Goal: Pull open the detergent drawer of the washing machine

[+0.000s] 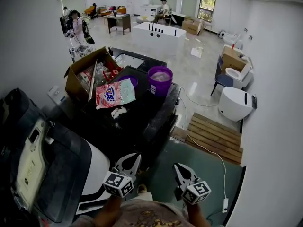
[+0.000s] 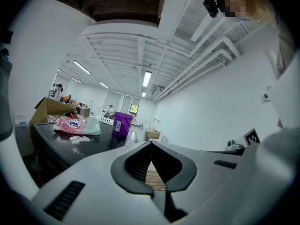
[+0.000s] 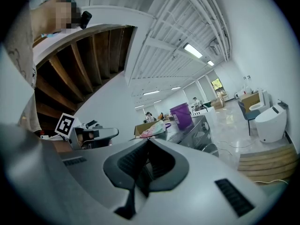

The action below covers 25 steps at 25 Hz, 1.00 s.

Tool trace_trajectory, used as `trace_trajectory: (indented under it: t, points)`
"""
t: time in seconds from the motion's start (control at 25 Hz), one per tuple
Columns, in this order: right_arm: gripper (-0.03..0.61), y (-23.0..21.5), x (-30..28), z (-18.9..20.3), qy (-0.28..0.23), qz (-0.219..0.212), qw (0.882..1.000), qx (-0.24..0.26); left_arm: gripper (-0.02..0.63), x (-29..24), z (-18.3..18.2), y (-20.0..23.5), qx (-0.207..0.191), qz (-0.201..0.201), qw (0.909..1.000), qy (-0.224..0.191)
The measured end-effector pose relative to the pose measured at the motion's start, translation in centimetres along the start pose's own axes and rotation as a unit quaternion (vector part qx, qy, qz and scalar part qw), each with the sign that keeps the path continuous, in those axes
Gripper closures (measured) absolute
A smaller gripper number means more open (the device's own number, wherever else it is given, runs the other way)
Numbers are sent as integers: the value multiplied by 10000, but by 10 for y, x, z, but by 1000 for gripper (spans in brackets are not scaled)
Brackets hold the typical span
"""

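Note:
The black washing machine (image 1: 142,119) stands ahead of me, and its detergent drawer cannot be made out in any view. On its top lie a pink detergent bag (image 1: 115,93), a purple bucket (image 1: 160,81) and an open cardboard box (image 1: 83,74). My left gripper (image 1: 132,159) and right gripper (image 1: 179,168) hover side by side short of the machine's near corner, both shut and empty. In the left gripper view the left gripper (image 2: 151,145) points along the machine's top (image 2: 70,144). In the right gripper view the right gripper (image 3: 147,140) has the machine's front (image 3: 204,125) beyond it.
A white and dark appliance (image 1: 61,174) fills the near left. Right of the machine lie a wooden pallet (image 1: 215,136) and a white cable (image 1: 213,155). A white toilet (image 1: 235,103) stands by the right wall. People and furniture are far back in the room.

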State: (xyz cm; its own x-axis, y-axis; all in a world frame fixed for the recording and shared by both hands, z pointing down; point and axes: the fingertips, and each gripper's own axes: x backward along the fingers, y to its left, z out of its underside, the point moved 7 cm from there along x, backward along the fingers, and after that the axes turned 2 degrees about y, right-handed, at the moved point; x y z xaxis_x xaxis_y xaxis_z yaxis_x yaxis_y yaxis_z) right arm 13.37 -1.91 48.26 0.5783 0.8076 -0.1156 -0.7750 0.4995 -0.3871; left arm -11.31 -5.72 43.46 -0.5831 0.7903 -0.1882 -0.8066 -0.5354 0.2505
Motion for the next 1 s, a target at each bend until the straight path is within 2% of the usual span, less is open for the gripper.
trace_trajectory:
  t: [0.32, 0.44, 0.6, 0.92, 1.0]
  points:
    - [574, -13, -21, -9, -42, -29, 9999, -146, 592, -19, -6, 16, 40, 39, 10000, -27]
    - [555, -18, -27, -10, -137, -6, 9994, -303, 592, -24, -8, 19, 52, 53, 10000, -25]
    - [459, -19, -34, -9, -230, -135, 9978, -608, 592, -26, -8, 24, 78, 68, 9999, -23]
    - [304, -26, -51, 0, -101, -459, 9934, -1044, 592, -27, -6, 34, 113, 8, 9999, 47]
    - [255, -24, -59, 1, -53, -585, 9898, -1297, 592, -28, -5, 36, 110, -7, 9999, 64]
